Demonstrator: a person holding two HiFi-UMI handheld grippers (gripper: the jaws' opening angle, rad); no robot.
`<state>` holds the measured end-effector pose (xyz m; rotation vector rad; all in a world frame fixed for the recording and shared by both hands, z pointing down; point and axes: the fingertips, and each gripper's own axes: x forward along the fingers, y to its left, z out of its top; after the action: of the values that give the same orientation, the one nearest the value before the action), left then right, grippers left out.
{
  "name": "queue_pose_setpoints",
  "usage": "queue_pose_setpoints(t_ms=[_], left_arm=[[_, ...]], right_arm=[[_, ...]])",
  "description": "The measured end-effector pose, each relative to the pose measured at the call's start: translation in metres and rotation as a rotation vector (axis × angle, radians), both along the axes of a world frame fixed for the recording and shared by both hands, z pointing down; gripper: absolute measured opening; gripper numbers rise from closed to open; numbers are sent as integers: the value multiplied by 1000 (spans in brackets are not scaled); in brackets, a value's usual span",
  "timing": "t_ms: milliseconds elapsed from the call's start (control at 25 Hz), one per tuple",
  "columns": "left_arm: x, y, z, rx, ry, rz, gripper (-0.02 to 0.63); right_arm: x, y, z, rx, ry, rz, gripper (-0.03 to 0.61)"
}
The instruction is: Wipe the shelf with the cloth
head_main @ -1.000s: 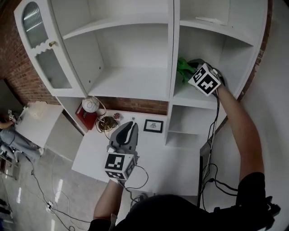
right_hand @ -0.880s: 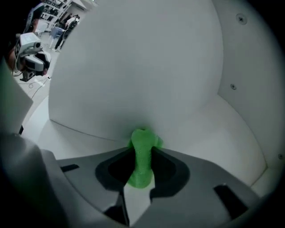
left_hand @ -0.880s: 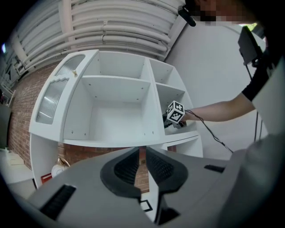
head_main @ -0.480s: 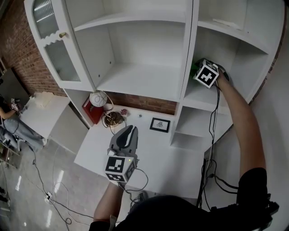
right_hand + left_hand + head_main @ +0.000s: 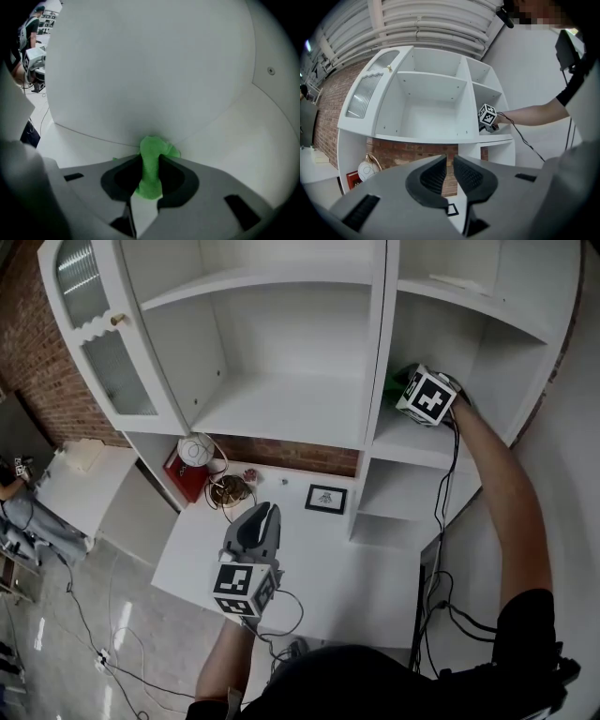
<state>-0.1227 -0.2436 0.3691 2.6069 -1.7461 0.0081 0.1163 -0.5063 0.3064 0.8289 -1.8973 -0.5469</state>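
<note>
The right arm (image 5: 497,512) is stretched out long and raised to the shelf (image 5: 412,442) in the right part of the white cupboard (image 5: 281,334); a black cable runs along it. The right gripper (image 5: 405,385) is low over this shelf, close to the divider wall. Its fingers (image 5: 174,177) are closed on the cloth (image 5: 151,168), a green bunch which stands out in front of them. The front end of the cloth lies in the corner where white boards meet; whether it presses on the shelf board or on a wall, I cannot tell.

In the head view only a thin green edge of the cloth (image 5: 391,381) shows, the rest is behind the marker cube, and the right hand is hidden there too.

The left arm is bent and kept low. The left gripper (image 5: 262,514) hangs above the white bench (image 5: 356,587) and points toward the cupboard. Its fingers (image 5: 432,176) are almost together, with only a narrow slit between them, and they hold nothing. The left hand is covered by its cube.

On the bench, near the brick wall, stands a small framed picture (image 5: 325,498), too small to read
</note>
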Motion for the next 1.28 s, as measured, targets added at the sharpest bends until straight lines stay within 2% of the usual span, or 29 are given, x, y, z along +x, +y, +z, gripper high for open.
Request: queue_pose_setpoints(t_ms=[840,1080,1280], left_arm=[[108,-14,12,-18,7,281,46],[133,-11,14,-24,11,346,46],[133,-12,16,-28,14,346,47]], right_arm=[[-25,160,4,2,52,-203,89],[-30,204,11,-47,57,-292,91],[-14,198,-19,34,0,-251,91]])
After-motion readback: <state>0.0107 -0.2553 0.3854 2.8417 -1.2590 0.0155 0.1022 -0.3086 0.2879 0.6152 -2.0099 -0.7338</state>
